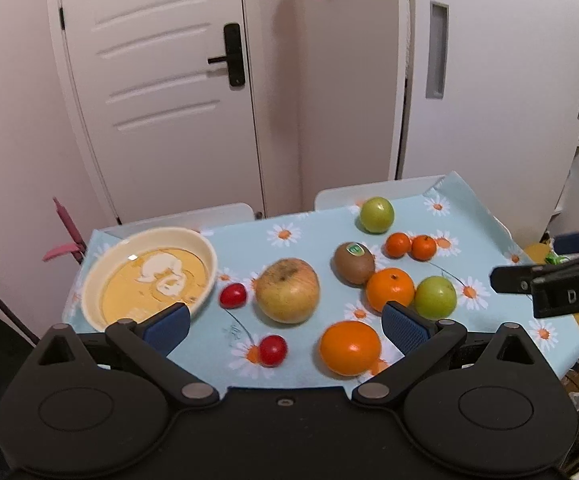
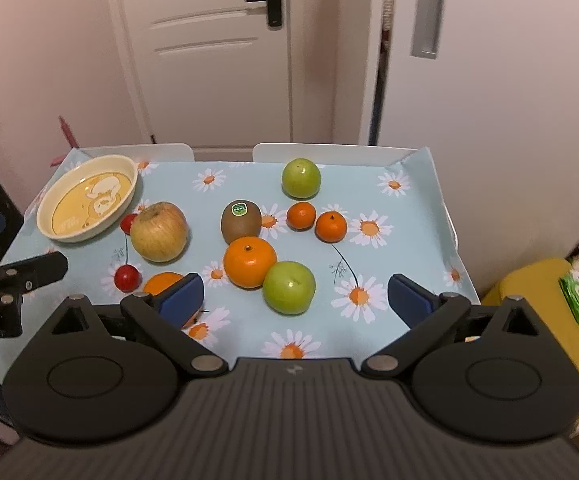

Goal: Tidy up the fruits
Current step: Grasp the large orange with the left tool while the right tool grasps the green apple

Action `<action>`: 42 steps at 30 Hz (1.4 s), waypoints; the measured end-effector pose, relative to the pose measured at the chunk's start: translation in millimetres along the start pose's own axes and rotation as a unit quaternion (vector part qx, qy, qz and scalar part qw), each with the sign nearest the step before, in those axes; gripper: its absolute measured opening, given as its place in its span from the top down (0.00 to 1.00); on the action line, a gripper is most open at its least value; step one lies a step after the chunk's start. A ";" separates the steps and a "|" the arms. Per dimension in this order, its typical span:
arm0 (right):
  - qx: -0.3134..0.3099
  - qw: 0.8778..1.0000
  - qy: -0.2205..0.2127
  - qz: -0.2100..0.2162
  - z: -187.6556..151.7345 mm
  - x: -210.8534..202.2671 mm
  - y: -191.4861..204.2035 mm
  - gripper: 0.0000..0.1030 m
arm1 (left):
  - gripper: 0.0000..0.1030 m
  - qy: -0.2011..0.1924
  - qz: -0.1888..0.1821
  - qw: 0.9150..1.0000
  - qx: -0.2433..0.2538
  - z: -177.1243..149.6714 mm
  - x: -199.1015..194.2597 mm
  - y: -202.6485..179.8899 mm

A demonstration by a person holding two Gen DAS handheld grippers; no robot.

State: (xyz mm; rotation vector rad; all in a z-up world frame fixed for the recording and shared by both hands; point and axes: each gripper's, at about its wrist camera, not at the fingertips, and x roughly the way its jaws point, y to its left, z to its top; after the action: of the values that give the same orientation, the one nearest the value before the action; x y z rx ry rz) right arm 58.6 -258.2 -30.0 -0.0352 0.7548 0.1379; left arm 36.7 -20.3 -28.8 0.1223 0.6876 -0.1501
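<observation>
Near the table's far left corner, a cream bowl [image 2: 86, 196] with a yellow cartoon base, holding no fruit
Just right of it, a red cherry tomato [image 1: 233, 295], half hidden behind a large russet apple [image 2: 159, 231] in the right wrist view
Toward the near edge, a second cherry tomato [image 2: 126, 278] and a big orange [image 1: 350, 347]
At mid-table, a stickered kiwi [image 2: 241, 221] touching a mid-sized orange [image 2: 250, 261], itself touching a green apple [image 2: 288, 287]
Beyond, two small mandarins [image 2: 301, 215] [image 2: 331, 226] side by side and another green apple [image 2: 301, 178] near the far edge
Left gripper [image 1: 285, 322] spread wide over the near edge, gripping nothing; right gripper [image 2: 295, 294] likewise wide apart and empty
Yellow stool [image 2: 545, 312] beside the table's right edge; white door [image 2: 209, 52] behind
</observation>
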 end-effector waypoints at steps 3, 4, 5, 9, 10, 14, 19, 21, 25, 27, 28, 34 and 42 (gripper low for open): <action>-0.027 0.999 0.001 0.022 0.2 15.1 -11.2 0.00 | 0.00 0.006 -0.002 1.000 -0.013 -5.8 16.0 -9.3; -0.043 0.998 0.007 0.040 -1.6 28.6 -20.2 0.00 | 0.00 0.009 -0.002 1.000 -0.015 -8.2 22.6 -13.8; -0.043 0.998 0.007 0.040 -1.6 28.6 -20.2 0.00 | 0.00 0.013 0.000 1.000 -0.017 -10.7 29.4 -18.2; -0.070 0.995 0.016 0.072 -8.9 55.8 -37.0 0.00 | 0.00 0.019 0.004 1.000 -0.017 -23.1 57.7 -35.9; -0.083 0.992 0.019 0.089 -12.6 69.4 -44.3 0.00 | 0.02 0.021 0.006 1.000 -0.017 -25.7 64.3 -40.0; -0.101 0.988 0.026 0.115 -17.0 92.8 -55.1 0.00 | 0.09 0.032 0.008 0.999 -0.016 -34.5 91.1 -54.9; -0.107 0.984 0.032 0.142 -17.7 111.8 -59.6 0.00 | 0.16 0.044 0.022 0.998 -0.027 -43.5 114.2 -65.9; -0.107 0.981 0.035 0.156 -17.4 120.0 -59.6 0.00 | 0.16 0.047 0.029 0.998 -0.028 -46.0 118.1 -68.7; -0.118 0.976 0.040 0.177 -18.6 131.8 -55.1 0.02 | 0.24 0.051 0.040 0.998 -0.028 -47.5 124.5 -73.6; -0.120 0.975 0.040 0.183 -18.9 133.7 -53.5 0.02 | 0.29 0.051 0.046 0.997 -0.028 -47.6 127.0 -74.9; -0.121 0.974 0.041 0.185 -19.3 135.1 -53.1 0.02 | 0.33 0.051 0.051 0.997 -0.028 -48.1 127.9 -75.5; -0.136 0.971 0.047 0.192 -22.4 143.3 -47.7 0.11 | 0.35 0.051 0.060 0.997 -0.022 -49.7 126.8 -78.4; -0.145 0.969 0.047 0.195 -24.1 149.9 -41.2 0.18 | 0.35 0.052 0.062 0.997 -0.018 -54.5 121.0 -78.7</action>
State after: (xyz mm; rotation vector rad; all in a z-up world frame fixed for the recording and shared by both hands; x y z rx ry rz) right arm 155.7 -284.2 -151.0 -0.1727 0.8257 0.6258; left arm 81.1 -100.5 -152.8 0.1385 0.7847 -0.0114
